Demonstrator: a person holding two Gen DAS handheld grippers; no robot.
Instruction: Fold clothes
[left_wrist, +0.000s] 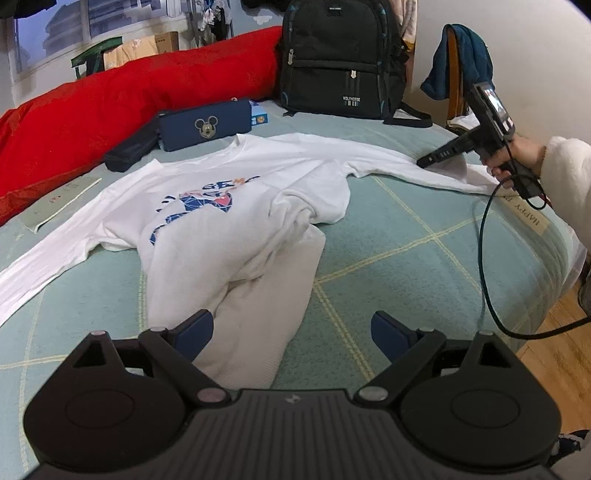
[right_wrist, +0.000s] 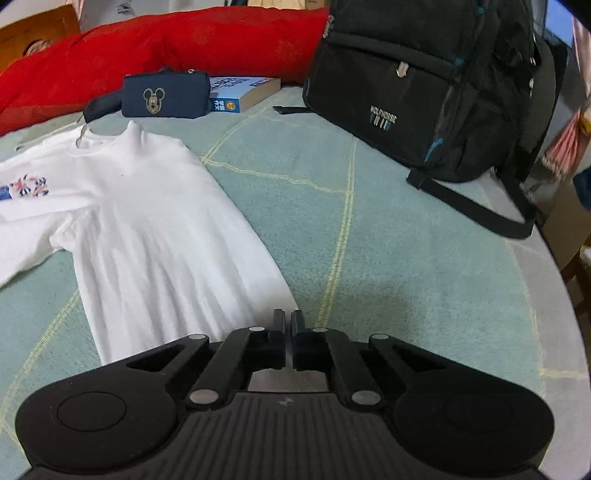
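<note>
While both sleeves lie spread, white shirt (left_wrist: 221, 221) rumpled; left jaws open, right closed empty.

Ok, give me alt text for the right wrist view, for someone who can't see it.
The right gripper, jaws shut, sits at the end of a white shirt's sleeve spread on a green bedspread. Behind lie a black backpack, a navy pouch, a book and a red quilt.

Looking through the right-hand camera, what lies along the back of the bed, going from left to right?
Red pillow → dark blue Mickey pouch → blue book → black backpack.
</note>
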